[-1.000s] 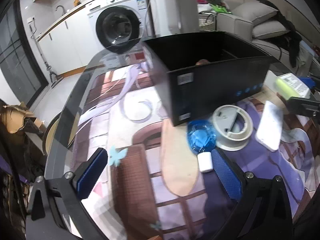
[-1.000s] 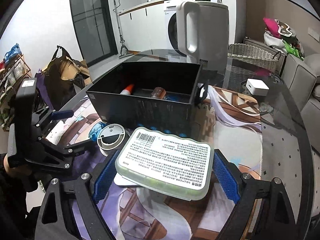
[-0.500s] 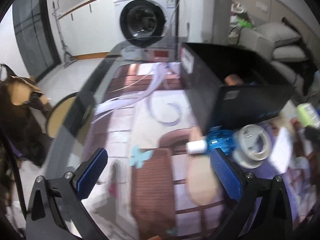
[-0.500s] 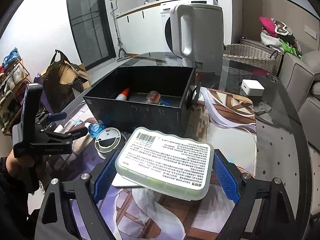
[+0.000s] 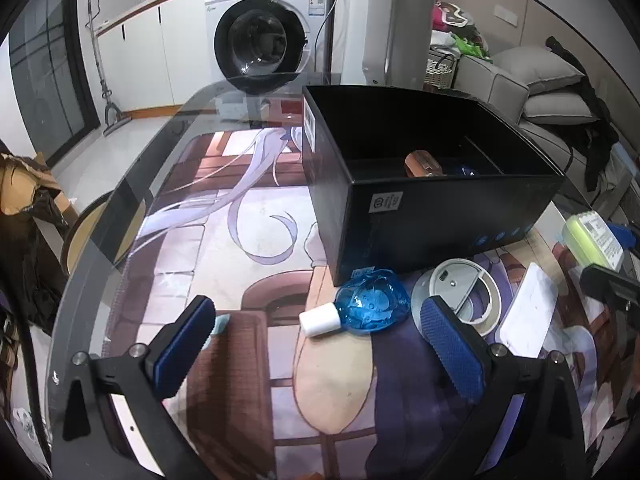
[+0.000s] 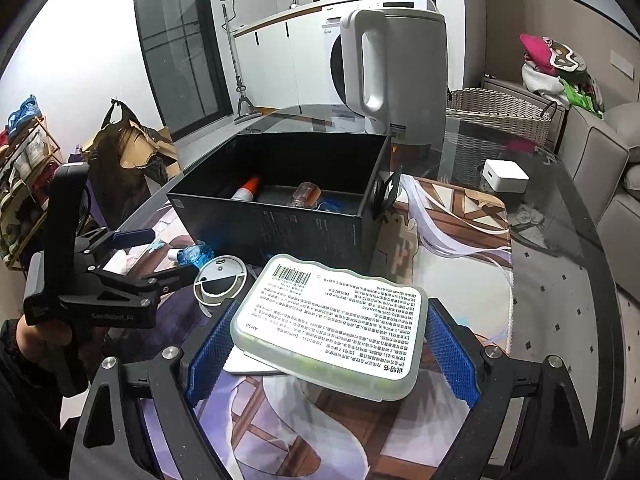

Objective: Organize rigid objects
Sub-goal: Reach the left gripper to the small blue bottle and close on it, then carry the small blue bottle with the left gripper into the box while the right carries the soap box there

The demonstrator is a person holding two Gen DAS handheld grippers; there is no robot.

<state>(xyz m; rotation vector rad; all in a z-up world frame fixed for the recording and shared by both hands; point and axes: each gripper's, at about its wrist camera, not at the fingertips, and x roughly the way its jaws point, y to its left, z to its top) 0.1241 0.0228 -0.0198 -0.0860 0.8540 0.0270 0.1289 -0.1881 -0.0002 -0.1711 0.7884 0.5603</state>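
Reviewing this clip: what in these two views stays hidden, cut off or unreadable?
- Box floor: left wrist view, near wall hides it.
- Case label print: right wrist view, too small to read.
- White slab: right wrist view, mostly under the case.
- Case: left wrist view, cut off by the right tool's arm at the picture's edge.

1. The left wrist view sits close above the tabletop, looking down at a slant past its own tool toward the black box and a washing machine beyond.
2. The right wrist view looks down likewise, from the box's other side, over its tool.
3. Both views share the box, the blue bottle and the round grey disc.
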